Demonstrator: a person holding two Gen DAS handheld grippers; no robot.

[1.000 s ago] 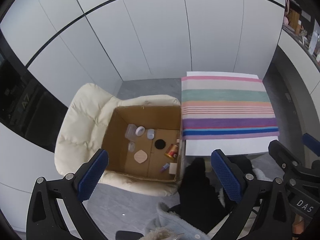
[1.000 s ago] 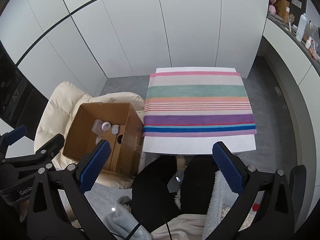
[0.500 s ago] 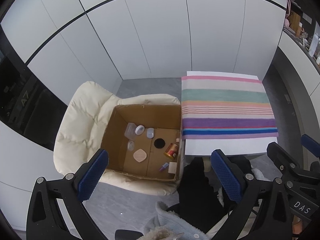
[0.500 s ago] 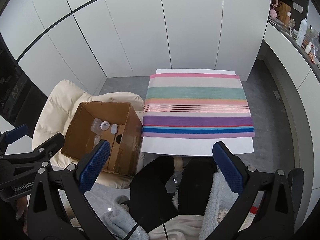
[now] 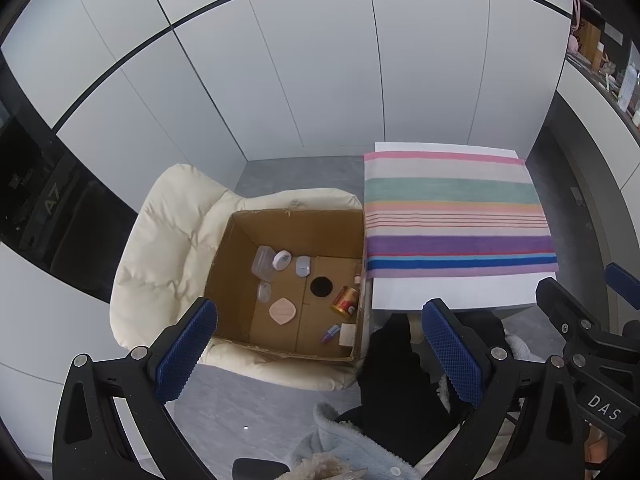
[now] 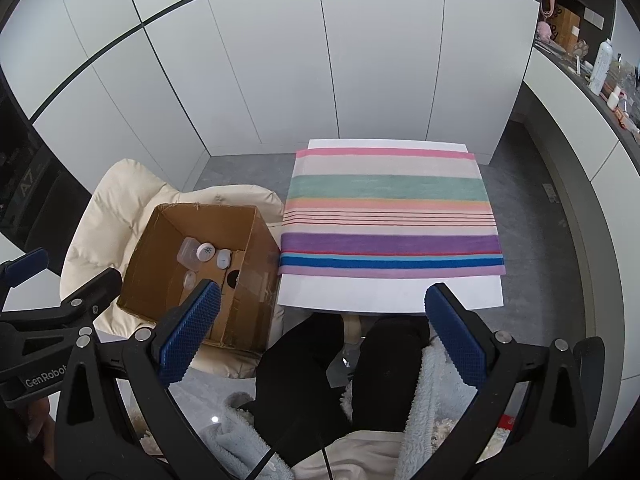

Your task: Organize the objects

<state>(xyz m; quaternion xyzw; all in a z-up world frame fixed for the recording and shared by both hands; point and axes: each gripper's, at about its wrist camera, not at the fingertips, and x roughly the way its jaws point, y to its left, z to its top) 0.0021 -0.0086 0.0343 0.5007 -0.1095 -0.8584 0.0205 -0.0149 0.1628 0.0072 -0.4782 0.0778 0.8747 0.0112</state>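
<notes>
An open cardboard box (image 5: pixel 240 248) stands on a cream padded chair (image 5: pixel 168 240). Inside lie several small items: a clear container (image 5: pixel 262 262), a white round jar (image 5: pixel 281 259), a pink puff (image 5: pixel 282 310), a black disc (image 5: pixel 321 286), a gold-and-red can (image 5: pixel 345 301) and a small purple tube (image 5: pixel 330 333). The box also shows in the right wrist view (image 6: pixel 160 252). My left gripper (image 5: pixel 318 346) is open and empty, high above the box's near edge. My right gripper (image 6: pixel 324 330) is open and empty, high above the table's front edge.
A white table (image 6: pixel 384 292) with a striped cloth (image 6: pixel 390 208) stands right of the box. White cabinet doors (image 6: pixel 320 60) form the back wall. A cluttered counter (image 6: pixel 600 76) runs along the right. The person's black-clad legs (image 6: pixel 320 360) are under the table front.
Both grippers have risen and drawn back slightly, so box and table look a little smaller. Both stay open and empty.
</notes>
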